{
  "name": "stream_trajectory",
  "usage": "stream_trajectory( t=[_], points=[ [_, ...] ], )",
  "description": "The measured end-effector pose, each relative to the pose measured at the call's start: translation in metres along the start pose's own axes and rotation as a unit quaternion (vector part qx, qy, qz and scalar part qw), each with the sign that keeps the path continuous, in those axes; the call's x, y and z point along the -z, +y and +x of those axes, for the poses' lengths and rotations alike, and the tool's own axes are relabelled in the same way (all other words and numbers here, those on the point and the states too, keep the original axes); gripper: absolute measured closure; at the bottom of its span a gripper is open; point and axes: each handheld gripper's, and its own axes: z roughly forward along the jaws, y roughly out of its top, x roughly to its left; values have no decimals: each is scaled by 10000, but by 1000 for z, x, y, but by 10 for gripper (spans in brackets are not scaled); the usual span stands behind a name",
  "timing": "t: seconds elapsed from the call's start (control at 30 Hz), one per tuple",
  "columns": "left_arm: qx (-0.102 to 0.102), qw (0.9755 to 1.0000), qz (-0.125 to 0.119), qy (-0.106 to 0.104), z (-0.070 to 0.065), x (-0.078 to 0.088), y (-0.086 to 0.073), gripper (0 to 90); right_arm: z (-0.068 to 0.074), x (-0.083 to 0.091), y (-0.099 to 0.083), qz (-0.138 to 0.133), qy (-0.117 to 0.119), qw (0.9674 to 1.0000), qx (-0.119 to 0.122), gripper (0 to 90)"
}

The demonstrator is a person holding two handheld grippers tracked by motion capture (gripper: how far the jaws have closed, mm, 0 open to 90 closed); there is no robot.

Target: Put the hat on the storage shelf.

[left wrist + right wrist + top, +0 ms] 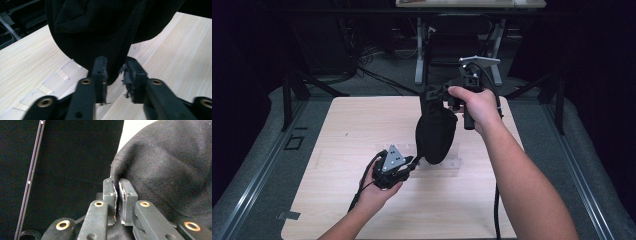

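The room was dim; overhead light fell on the pale surface (362, 125), while each hand-held gripper's near jaws blurred softly.

Premises present as a lab or recording studio. A bare light wooden table (362, 210) stands on grey carpet (257, 190), with black curtains (242, 45) to either side of it. Beyond the table, loose cables (372, 75) cross the floor beside a metal-legged desk (419, 50).

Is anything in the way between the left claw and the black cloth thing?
No. The left claw has its jaws apart on either side of the low tip of the black cloth. Nothing visible is between them. The right claw holds it up by an edge.
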Motion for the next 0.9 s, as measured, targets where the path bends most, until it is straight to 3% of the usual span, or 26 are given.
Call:
stream_trajectory(
  t=[0.17, 0.9],
  points=[
    [-33, 10000, 0, -9, 0, 0, 0, 821, 0, 0, 0, -11, -3, 10000, -5, 840],
    [-45, 9998, -16, 183, 4, 5, -5, 852, 10, 1, -4, -46, 207, 9996, 160, 744]
  ],
)
